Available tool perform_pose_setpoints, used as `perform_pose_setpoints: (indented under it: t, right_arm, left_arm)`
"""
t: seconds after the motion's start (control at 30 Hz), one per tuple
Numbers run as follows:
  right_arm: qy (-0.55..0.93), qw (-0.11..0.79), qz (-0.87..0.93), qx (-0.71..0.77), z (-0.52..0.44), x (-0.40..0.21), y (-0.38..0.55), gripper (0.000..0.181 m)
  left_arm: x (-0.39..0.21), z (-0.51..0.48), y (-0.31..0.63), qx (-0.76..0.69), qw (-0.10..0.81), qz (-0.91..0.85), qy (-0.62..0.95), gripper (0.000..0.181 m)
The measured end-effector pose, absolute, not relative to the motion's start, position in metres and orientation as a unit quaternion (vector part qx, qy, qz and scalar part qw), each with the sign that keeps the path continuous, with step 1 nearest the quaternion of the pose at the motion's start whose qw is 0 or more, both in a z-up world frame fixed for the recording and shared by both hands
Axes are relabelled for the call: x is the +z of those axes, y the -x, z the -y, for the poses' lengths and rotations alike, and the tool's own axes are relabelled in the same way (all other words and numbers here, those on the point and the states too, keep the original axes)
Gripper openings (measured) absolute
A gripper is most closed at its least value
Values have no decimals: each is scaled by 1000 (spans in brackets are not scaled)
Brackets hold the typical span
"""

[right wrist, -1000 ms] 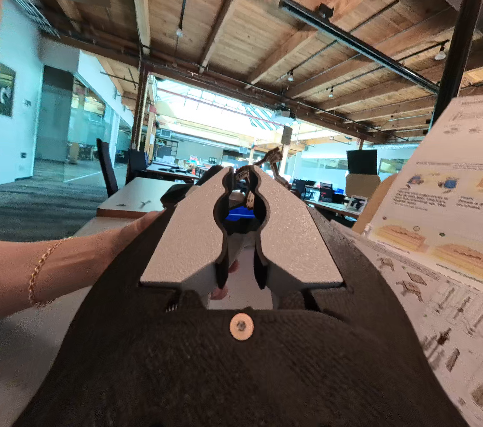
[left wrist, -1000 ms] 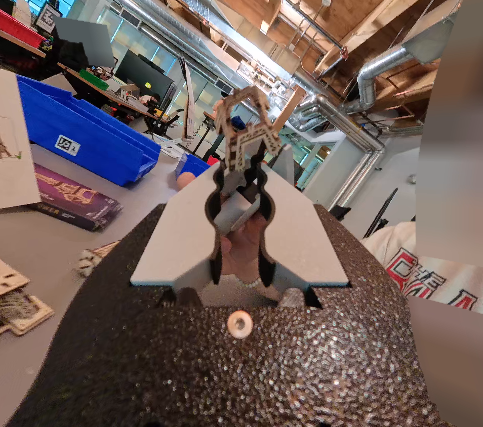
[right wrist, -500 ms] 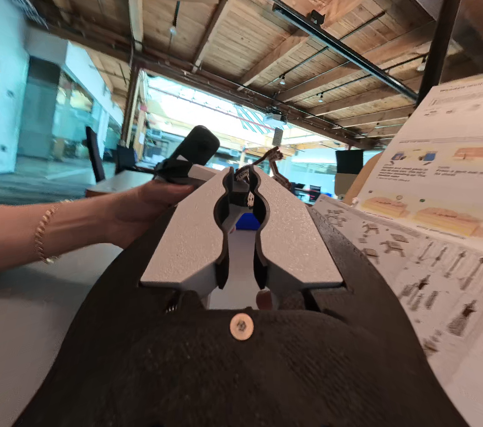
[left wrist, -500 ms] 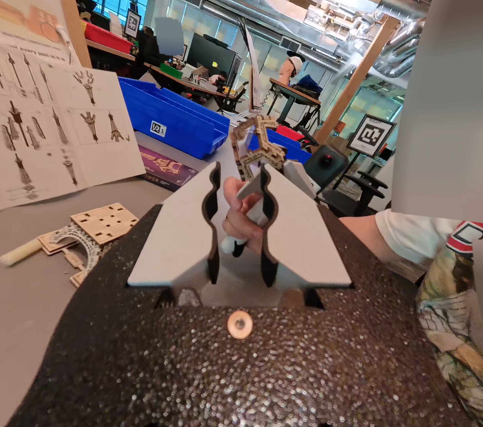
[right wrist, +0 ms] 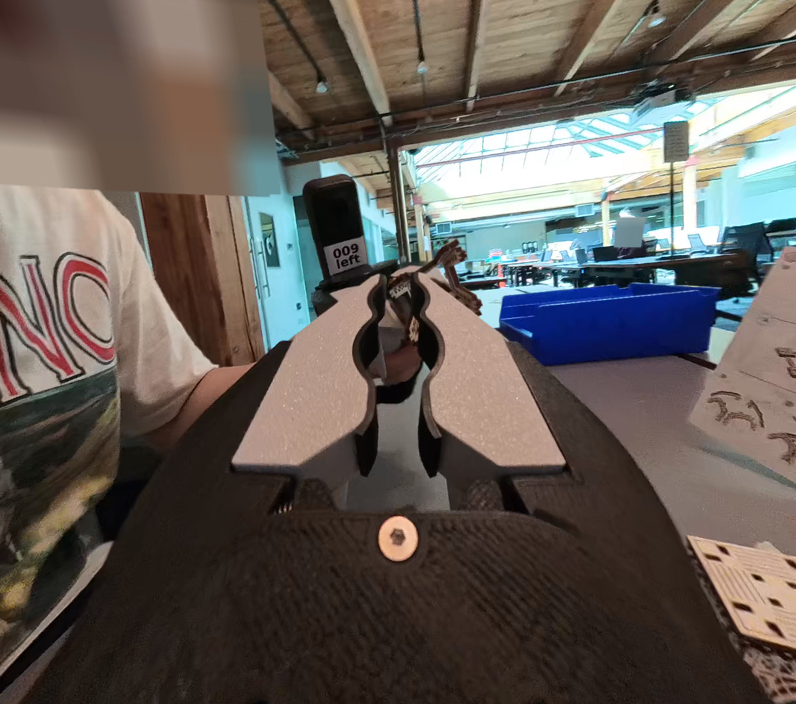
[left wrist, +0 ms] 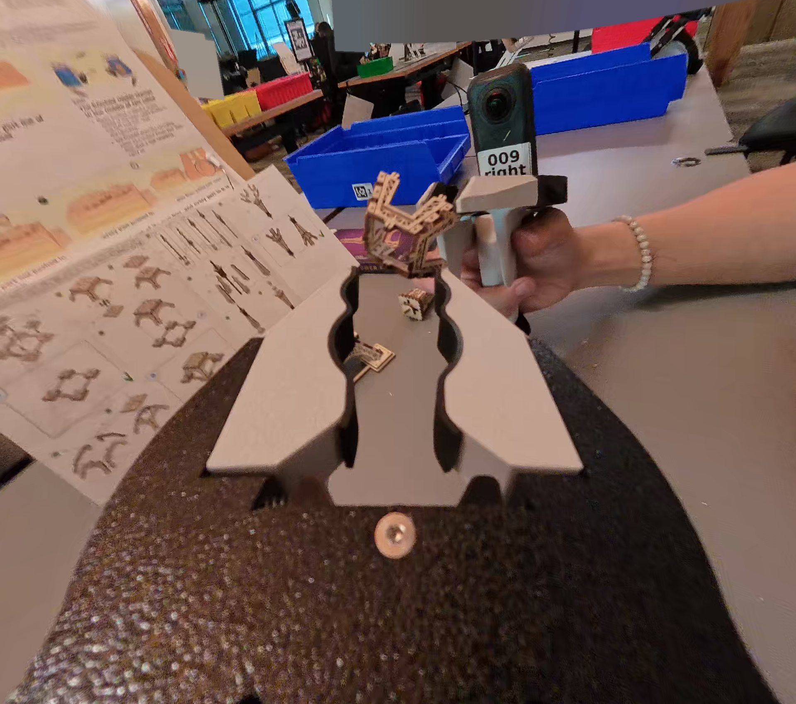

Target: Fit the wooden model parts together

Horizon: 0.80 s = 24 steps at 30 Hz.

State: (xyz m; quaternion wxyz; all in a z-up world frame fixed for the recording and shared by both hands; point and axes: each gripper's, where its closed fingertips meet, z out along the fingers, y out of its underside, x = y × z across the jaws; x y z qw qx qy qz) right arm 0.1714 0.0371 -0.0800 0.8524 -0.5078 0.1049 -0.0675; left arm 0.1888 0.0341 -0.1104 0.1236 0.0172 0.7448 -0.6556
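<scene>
My right gripper (right wrist: 398,282) is shut on a wooden lattice frame (right wrist: 453,267), which sticks out past its tips. In the left wrist view the frame (left wrist: 400,229) hangs in the air just beyond my left gripper (left wrist: 395,283), held at its right arm by the right gripper (left wrist: 446,197). The left gripper is wide open and empty, its tips just under the frame. A small wooden block (left wrist: 414,302) and flat wooden pieces (left wrist: 371,356) lie on the grey table (left wrist: 646,382) between and beyond the left fingers.
A propped instruction sheet (left wrist: 142,274) fills the left; it also shows at the right of the right wrist view (right wrist: 754,360). Blue bins (left wrist: 379,158) stand behind, with a purple box (left wrist: 351,242) in front. A perforated wooden sheet (right wrist: 754,588) lies near my right gripper. Only a small space, under 4 cm, lies between the two pairs of fingers. The small wooden block (left wrist: 414,302) is about 20 cm from both grippers' fingertips.
My left gripper has opened wide, let go of the frame and tipped down toward the table. The right gripper keeps the frame and has swung to face the left one.
</scene>
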Motion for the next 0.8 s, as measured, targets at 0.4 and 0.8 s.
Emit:
perform_pose_setpoints:
  t: [0.4,0.8]
  right_arm:
    - [507,855,-91,-62,-25,-75,-167,8]
    - [508,857,-73,-34,-34,-74,-157,8]
  left_arm:
    - [-90,-32,-173,-631,163,-756,-61,26]
    - [-88,-30,-160,-682,47,-728,-55,6]
